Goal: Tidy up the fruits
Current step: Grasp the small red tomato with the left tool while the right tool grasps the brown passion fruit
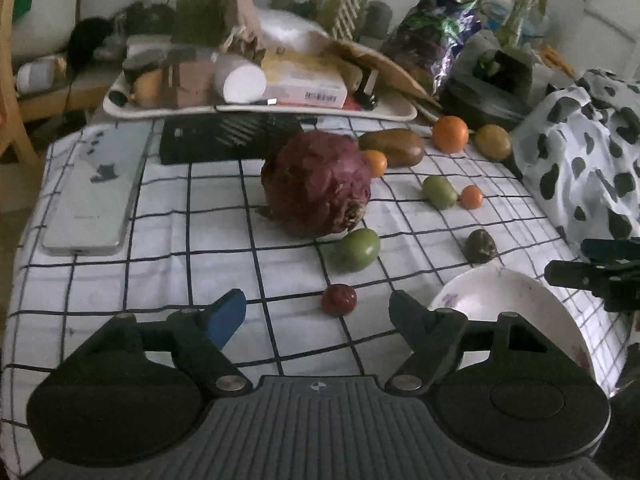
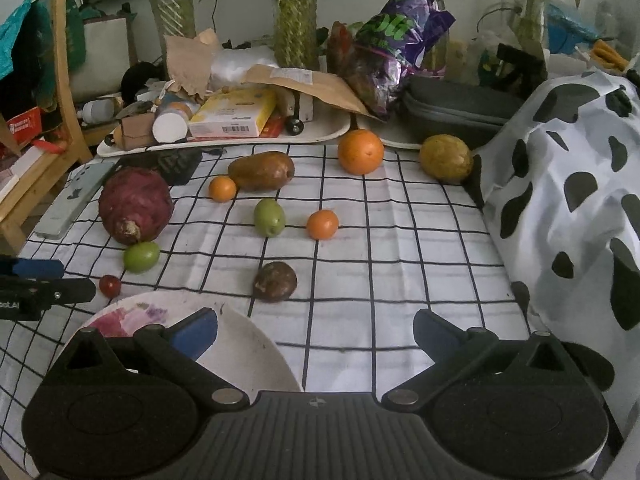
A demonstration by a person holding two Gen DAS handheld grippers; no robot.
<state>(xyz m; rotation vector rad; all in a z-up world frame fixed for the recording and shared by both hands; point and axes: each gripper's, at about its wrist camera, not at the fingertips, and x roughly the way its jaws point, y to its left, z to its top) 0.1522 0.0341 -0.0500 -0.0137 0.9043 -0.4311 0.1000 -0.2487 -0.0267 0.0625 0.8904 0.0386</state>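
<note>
Left gripper (image 1: 318, 312) hung half-open and empty, lined up just short of the small red fruit (image 1: 338, 299), likely first pick. Right gripper (image 2: 316, 332) gaped wide, empty. White bowl (image 1: 516, 300) sat near-right, unfilled; remaining fruit scattered farther back.

Table w/ white grid-check cloth (image 2: 400, 240) fills the room's middle. Behind its far edge: pale wall (image 2: 248, 8), dim flat light, no window in view. Left of table: wooden chair (image 2: 60, 92), light wood frame. At table's back edge, cream tray (image 1: 256, 112) piled w/ boxes, a kraft paper bag (image 2: 188, 60), purple foil bag (image 2: 400, 40) and dark zip case (image 2: 452, 108). Leafy plants (image 2: 296, 12) in lattice-wrapped pots behind tray. Right of table: cow-print cloth (image 2: 568, 184), black on white. Floor not visible.
</note>
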